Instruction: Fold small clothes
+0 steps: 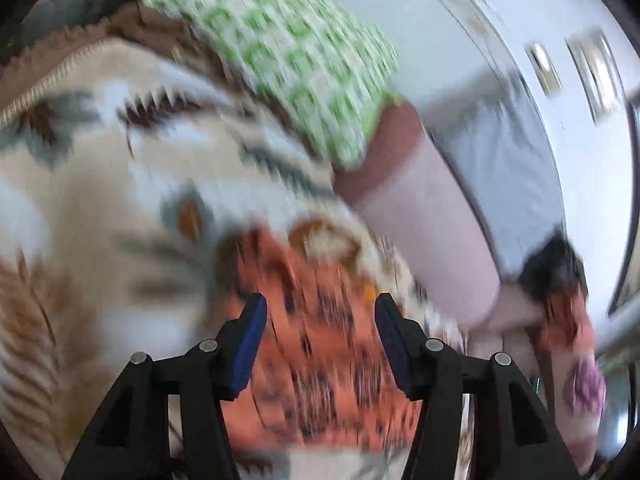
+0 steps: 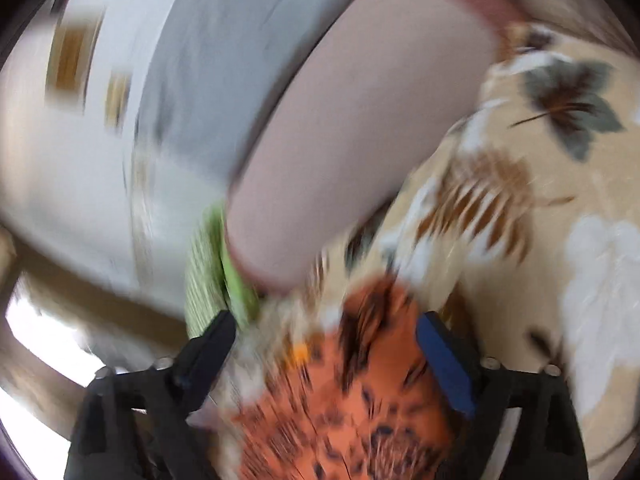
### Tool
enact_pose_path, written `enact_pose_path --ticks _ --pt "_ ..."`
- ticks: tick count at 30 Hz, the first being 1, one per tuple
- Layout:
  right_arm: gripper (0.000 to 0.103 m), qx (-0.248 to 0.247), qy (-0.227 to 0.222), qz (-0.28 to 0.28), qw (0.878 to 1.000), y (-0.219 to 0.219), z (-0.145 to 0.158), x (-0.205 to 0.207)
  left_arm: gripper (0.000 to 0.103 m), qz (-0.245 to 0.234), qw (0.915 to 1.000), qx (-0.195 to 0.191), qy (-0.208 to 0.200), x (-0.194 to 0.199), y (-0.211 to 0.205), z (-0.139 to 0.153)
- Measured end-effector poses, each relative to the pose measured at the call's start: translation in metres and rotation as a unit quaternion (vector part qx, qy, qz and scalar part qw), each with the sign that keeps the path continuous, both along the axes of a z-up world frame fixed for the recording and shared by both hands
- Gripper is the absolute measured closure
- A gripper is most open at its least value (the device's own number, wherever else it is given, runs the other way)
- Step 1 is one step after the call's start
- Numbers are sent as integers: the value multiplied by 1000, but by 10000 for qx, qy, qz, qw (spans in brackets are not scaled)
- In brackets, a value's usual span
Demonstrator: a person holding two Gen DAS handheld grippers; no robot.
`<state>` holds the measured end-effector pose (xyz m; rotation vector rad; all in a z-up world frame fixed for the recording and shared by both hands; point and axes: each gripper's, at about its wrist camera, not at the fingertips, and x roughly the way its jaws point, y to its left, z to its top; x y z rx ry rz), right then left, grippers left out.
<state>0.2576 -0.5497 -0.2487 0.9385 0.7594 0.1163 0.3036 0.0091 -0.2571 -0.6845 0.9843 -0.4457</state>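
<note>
Leaf-printed bedding, cream with brown, grey and white leaves, fills both wrist views, and a pale wall rises behind it; everything is smeared by motion blur. On that bedspread lies the task's thing, an orange garment with dark speckles, right in front of both cameras. Beyond the orange garment, farther up the bedspread, sit a green-and-white checked cloth and a pinkish-mauve piece with a brown band, apparently other clothes, though the blur hides whether they are folded.

The left gripper has its jaws released, blue pads well apart, with the orange garment seen below the gap and no pad pressing it. The right gripper is likewise spread wide over the same garment, gripping nothing.

Judging from this, a fold or a placing has just been let go, and both tools stand free above the cloth. The next move likely calls for finding two fresh edges or corners of the orange garment, closing on a single layer each, and carrying them over evenly so the fold lands square.
</note>
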Motion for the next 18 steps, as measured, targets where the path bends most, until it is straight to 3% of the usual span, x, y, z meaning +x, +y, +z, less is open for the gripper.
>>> enact_pose_path --ticks 2,4,9,13,16,18 --pt "47 -57 309 499 9983 40 -13 11 46 -210 9996 -16 208 -20 -18 -22" --pt "60 -495 870 1117 9887 95 -33 30 46 -434 9975 60 546 -25 -33 -46" --pt "62 -1210 1194 1776 9693 181 -56 69 46 -695 9933 697 610 -24 -47 -61" --pt "62 -2178 1291 1708 9522 214 -59 126 46 -1018 9878 1046 540 -20 -54 -65" --pt "62 -2449 984 1160 9575 210 -40 171 46 -1168 9843 1237 475 -22 -59 -62" --pt "62 -2209 763 803 9690 204 -26 183 46 -1229 9835 1248 454 -20 -58 -63"
